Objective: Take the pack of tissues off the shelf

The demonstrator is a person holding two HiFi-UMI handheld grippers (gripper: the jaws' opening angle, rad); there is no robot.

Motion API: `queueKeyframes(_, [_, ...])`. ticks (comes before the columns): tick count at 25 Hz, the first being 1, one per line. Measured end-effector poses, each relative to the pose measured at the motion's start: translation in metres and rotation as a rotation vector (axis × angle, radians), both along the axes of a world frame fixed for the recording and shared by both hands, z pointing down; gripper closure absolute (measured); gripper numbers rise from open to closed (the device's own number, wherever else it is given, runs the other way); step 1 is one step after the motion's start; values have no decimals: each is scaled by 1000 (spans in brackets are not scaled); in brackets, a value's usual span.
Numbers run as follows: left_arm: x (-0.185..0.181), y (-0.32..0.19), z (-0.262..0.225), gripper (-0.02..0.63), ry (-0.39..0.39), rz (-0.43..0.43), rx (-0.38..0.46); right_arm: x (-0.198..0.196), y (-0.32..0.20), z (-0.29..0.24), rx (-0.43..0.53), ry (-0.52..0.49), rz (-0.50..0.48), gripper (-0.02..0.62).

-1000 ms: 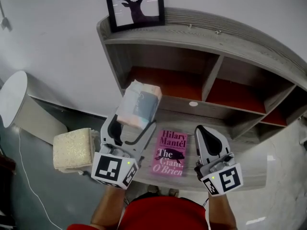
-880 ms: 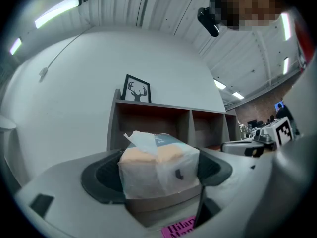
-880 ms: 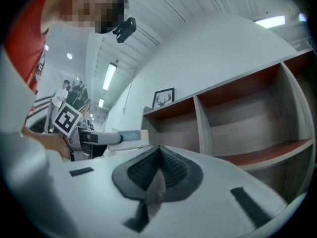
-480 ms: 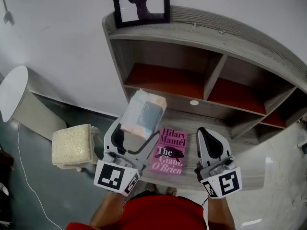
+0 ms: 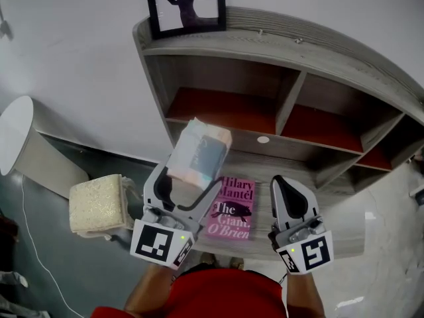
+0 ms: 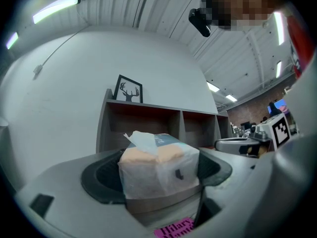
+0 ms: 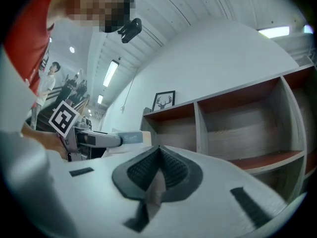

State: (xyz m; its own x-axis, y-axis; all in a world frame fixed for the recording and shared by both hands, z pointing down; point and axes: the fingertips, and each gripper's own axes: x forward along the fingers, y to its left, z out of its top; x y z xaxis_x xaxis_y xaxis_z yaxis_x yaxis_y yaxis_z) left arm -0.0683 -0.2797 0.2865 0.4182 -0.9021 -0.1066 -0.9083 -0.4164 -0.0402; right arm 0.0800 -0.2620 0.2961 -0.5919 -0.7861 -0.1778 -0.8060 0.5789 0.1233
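The pack of tissues (image 5: 197, 152), a soft pack in clear wrap with peach and grey-blue print, is held in the air in front of the grey shelf unit (image 5: 285, 55). My left gripper (image 5: 187, 185) is shut on the pack of tissues (image 6: 158, 168), one jaw on each side. In the left gripper view a white tissue sticks up from its top. My right gripper (image 5: 289, 192) is to the right at the same height, shut with nothing between its pads (image 7: 159, 171). The shelf's red-floored compartments (image 5: 222, 111) hold nothing.
A pink book (image 5: 230, 207) lies on the lowest shelf board, under and between the grippers. A framed deer picture (image 5: 186, 5) stands on the shelf top. A beige cushion block (image 5: 98, 204) sits on the left, with a white round object (image 5: 14, 132) behind it.
The left gripper and the pack have stayed nearly in place, shifting a little toward the book. The right gripper has not visibly moved.
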Motion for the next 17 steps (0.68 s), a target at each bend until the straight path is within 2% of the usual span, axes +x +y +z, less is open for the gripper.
queueKeyframes(17, [7,0,-2,187,8,15,3,4,5,0,4,-20,23,591])
